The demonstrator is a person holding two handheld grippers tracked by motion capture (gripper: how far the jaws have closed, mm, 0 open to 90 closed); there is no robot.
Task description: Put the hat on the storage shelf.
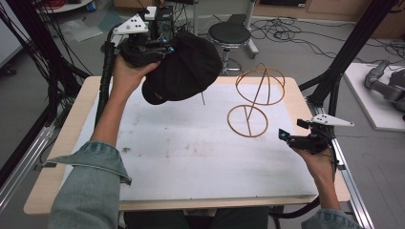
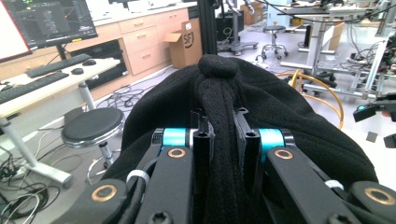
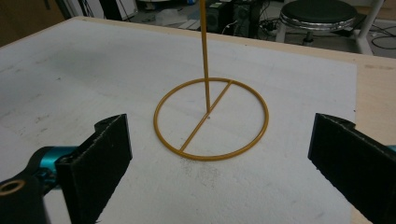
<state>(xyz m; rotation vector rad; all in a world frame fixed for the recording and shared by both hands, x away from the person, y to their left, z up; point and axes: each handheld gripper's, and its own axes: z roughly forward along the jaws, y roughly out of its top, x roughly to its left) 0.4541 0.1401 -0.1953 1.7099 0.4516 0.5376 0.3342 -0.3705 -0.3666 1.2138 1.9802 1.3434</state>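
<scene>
High view: the left gripper point(image 1: 165, 45), held in the person's raised left hand point(image 1: 125, 71), is lifted above the far left part of the white-covered wooden surface point(image 1: 191, 162). Its fingers point(image 2: 201, 140) are clenched on a fold of a black fabric cap point(image 1: 184, 67), which hangs clear of the surface with its rounded crown turned toward the right. In the left gripper view the two black fingers pinch a ridge of the cap's cloth, with the small fabric button at the crown just beyond them; a black round stool point(image 2: 93, 123) stands on the floor farther off to the left.

A yellow wire hat stand point(image 1: 255, 98), made of a flat ring base, a thin upright rod and a domed cage of hoops at the top, stands upright on the right half of the surface, near the cap but apart from it.

The right gripper point(image 1: 301, 138), held in the right hand point(image 1: 317, 162) near the right edge of the surface, is just beside the stand's ring base and points toward it. In the right gripper view its fingers point(image 3: 100, 158) are released and stand wide apart with nothing between them; the ring base and the rod lie ahead, framed between them and untouched.
</scene>
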